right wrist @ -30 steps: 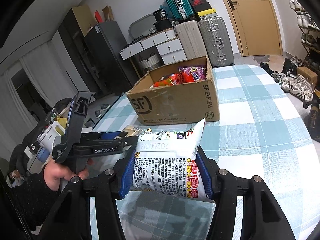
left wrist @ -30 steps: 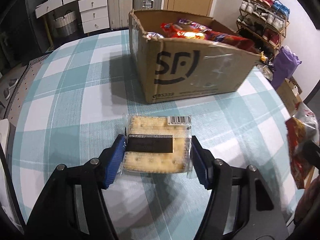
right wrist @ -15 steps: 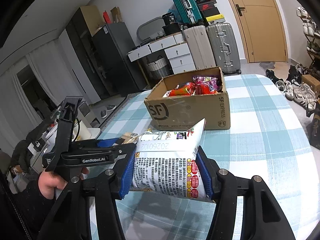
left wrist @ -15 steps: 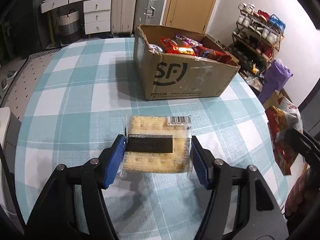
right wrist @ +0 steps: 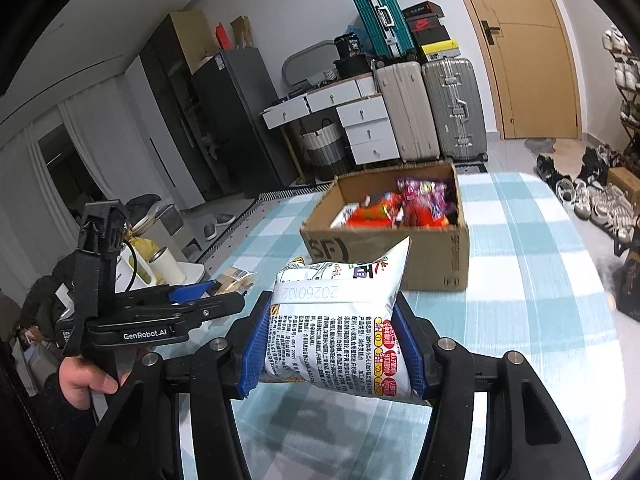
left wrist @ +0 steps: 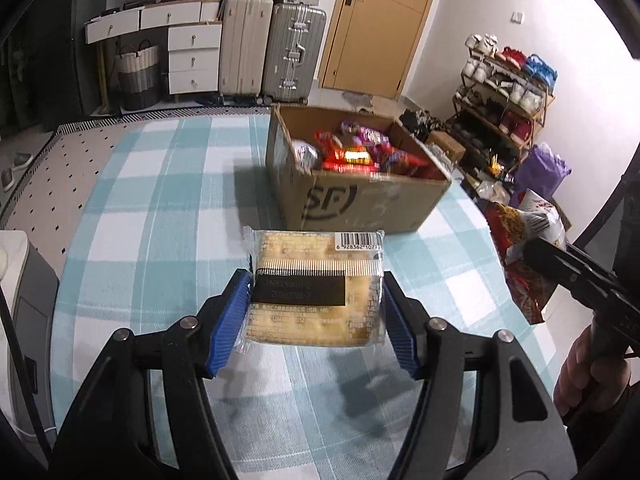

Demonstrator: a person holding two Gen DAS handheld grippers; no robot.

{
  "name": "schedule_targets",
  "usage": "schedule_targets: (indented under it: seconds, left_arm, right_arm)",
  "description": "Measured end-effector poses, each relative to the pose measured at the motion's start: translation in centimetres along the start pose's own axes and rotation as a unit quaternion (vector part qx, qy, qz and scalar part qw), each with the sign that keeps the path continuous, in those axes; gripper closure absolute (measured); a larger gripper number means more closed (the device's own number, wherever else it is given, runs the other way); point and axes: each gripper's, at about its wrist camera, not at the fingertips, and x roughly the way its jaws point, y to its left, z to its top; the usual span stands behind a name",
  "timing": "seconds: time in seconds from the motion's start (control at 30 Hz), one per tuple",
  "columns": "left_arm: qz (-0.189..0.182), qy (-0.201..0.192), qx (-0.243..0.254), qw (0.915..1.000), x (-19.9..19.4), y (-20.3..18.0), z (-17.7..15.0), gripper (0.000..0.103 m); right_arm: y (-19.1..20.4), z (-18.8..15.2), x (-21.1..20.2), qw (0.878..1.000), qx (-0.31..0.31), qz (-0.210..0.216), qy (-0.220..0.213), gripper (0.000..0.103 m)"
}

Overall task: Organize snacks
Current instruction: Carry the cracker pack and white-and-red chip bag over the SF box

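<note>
Gripping a flat, clear-wrapped cracker pack point(left wrist: 318, 290) between ribbed blue pads, the left gripper point(left wrist: 316, 316) holds its pale, dimpled biscuits and black label band above the table point(left wrist: 160, 208), with a barcode at the wrapper's far edge. The right gripper point(right wrist: 334, 350) clamps a puffy, glossy white snack bag point(right wrist: 340, 320) printed with dense text and red-and-yellow badges, its crimped top corner pointing up. Both tools are matte black plastic with silver bolts; a person's left hand point(right wrist: 82, 380) wraps the left tool's handle. Beyond them, an open brown corrugated cardboard box point(right wrist: 424, 256), taped and stamped with a black logo, sits on the table, heaped with shiny red, orange and purple snack packets point(left wrist: 360, 152). A teal-and-white checked cloth covers the rounded tabletop. Behind stand ribbed hard-shell suitcases point(left wrist: 272, 52), white drawers point(right wrist: 368, 128), a wooden door point(left wrist: 372, 28) and a crowded shoe rack point(left wrist: 508, 92).
</note>
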Motion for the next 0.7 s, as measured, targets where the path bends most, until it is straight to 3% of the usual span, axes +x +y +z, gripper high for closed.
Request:
schedule_targets:
  seconds: [0.17, 0.47, 0.7]
  left_arm:
    - [-0.001, -0.016, 0.003, 0.9999, -1.2, 0.1, 2.2, 0.041]
    - [-0.002, -0.041, 0.053, 0.9978, -1.9, -2.5, 8.0, 0.041]
    - [-0.019, -0.026, 0.067, 0.9972, -0.2, -3.7, 12.3, 0.041]
  right_arm:
    - [0.6, 2.7, -0.8, 0.999, -0.027, -0.002, -0.018, 0.046]
    - [1.8, 7.6, -0.5, 0.996, -0.080, -0.033, -0.032, 0.045]
    - [1.6, 11.3, 1.0, 0.995, -0.090, -0.040, -0.033, 0.045]
